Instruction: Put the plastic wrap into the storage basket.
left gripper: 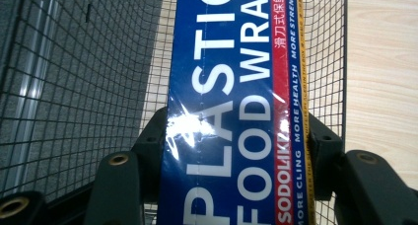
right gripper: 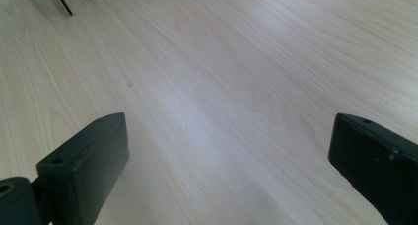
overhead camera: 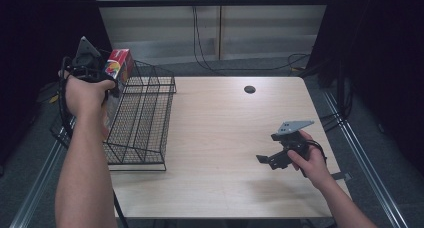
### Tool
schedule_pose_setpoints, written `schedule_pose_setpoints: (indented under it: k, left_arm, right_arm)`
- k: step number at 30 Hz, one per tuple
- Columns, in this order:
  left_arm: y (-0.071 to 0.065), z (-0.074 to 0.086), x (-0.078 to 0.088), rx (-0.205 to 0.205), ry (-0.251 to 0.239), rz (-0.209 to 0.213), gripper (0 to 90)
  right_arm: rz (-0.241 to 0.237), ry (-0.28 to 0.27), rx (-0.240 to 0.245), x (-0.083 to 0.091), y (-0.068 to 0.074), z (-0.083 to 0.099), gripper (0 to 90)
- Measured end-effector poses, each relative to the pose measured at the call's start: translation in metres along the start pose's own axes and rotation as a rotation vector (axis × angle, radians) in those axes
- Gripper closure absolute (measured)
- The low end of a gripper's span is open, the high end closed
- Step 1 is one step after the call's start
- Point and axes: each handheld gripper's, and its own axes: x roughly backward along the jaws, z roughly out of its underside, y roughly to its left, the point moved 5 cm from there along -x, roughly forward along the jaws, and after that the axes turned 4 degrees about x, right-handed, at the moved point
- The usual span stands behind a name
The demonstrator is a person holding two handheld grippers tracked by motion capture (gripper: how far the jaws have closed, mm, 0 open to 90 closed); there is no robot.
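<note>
Left gripper (overhead camera: 111, 77), held up in the left hand (overhead camera: 85, 94) at the worktop's left edge, is clamped on a long blue cardboard box of plastic food wrap (left gripper: 231, 111); in the left gripper view both black jaws press its two long sides, white lettering and a red stripe running along the top face. In the high view the box's red end with a fruit picture (overhead camera: 118, 64) shows above the far left corner of a black wire-mesh basket (overhead camera: 145, 118), and the box slants down toward the basket's open top; whether its lower end touches the mesh cannot be told. The basket stands on the light wooden table (overhead camera: 220, 128) along its left edge, its left side overhanging toward the grey floor, and its mesh walls close round the box on both sides in the left gripper view. A black cable (overhead camera: 64, 113) hangs from the left gripper beside the forearm. Right gripper (overhead camera: 265, 159) sits low over the worktop near the near right corner, held in the right hand (overhead camera: 312, 160), grey three-cornered plate (overhead camera: 295, 126) on top, jaws apart with only bare wood between them. A small dark round hole (overhead camera: 249, 89) lies near the far edge, well apart from both grippers. Black cables (overhead camera: 210, 63) trail across the floor beyond the far edge.
</note>
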Motion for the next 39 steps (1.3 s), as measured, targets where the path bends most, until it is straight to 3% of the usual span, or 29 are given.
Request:
schedule_pose_setpoints:
  k: [13, 39]
  left_arm:
    - [0.011, 0.001, -0.001, 0.029, -0.008, -0.011, 43.1]
    - [0.021, 0.011, -0.016, 0.057, 0.041, -0.014, 42.6]
  right_arm:
    - [-0.002, 0.003, 0.007, -0.002, 0.001, 0.0, 1.9]
    - [0.0, 0.01, 0.009, -0.004, 0.003, 0.0, 1.9]
